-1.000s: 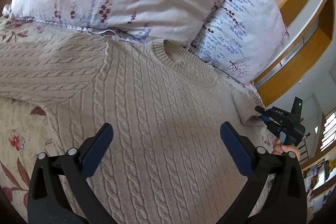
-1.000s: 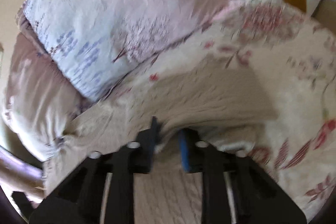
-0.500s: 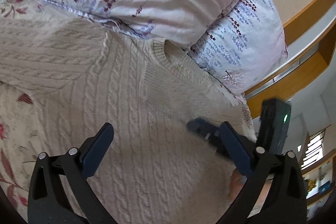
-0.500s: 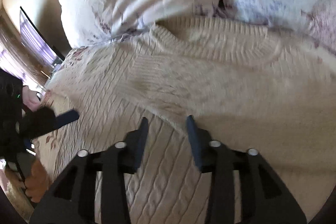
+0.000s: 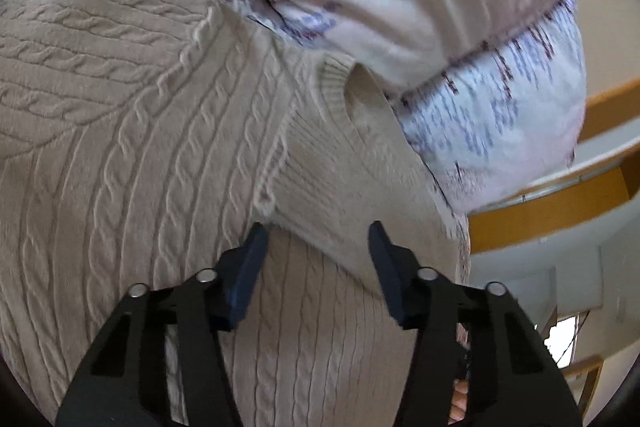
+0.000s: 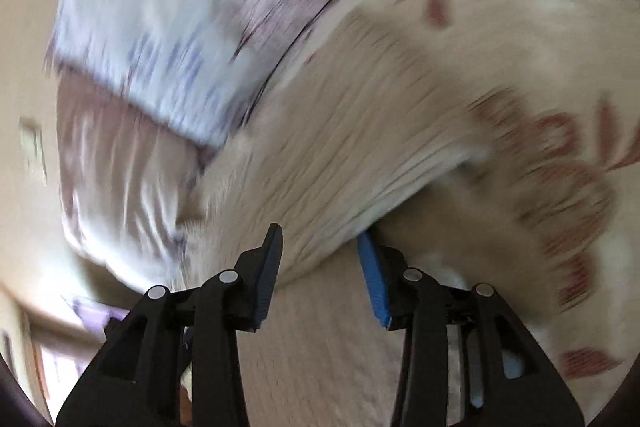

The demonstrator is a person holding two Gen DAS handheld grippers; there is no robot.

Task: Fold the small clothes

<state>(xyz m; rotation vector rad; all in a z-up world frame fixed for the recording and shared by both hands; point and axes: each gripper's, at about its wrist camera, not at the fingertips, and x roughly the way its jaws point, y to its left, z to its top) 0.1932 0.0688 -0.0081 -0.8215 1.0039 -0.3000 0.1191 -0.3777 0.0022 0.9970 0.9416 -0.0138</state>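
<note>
Left wrist view: a beige cable-knit sweater (image 5: 132, 163) lies spread on the bed, its ribbed neckline just below two floral pillows (image 5: 420, 7). One sleeve (image 5: 352, 187) is folded across the chest, showing a plainer ribbed knit. The left claw (image 5: 316, 247) hangs over the lower edge of this folded sleeve; its jaws have just been closing, from wide apart to part-way in. They stand either side of the sleeve edge with a gap visible at each pad, so the claw reads as released, nothing clamped. A wooden ledge (image 5: 560, 207) shows at the right. Right wrist view: heavily blurred. The right claw (image 6: 320, 247) has its jaws part-way apart, having just been opening. A fold of the sweater (image 6: 360, 155) lies between and beyond them, the blue right-hand pad against its edge, the other pad standing clear; no clamping is evident. The flowered bedspread (image 6: 560, 167) lies to the right, a pillow (image 6: 168, 39) at upper left.
</note>
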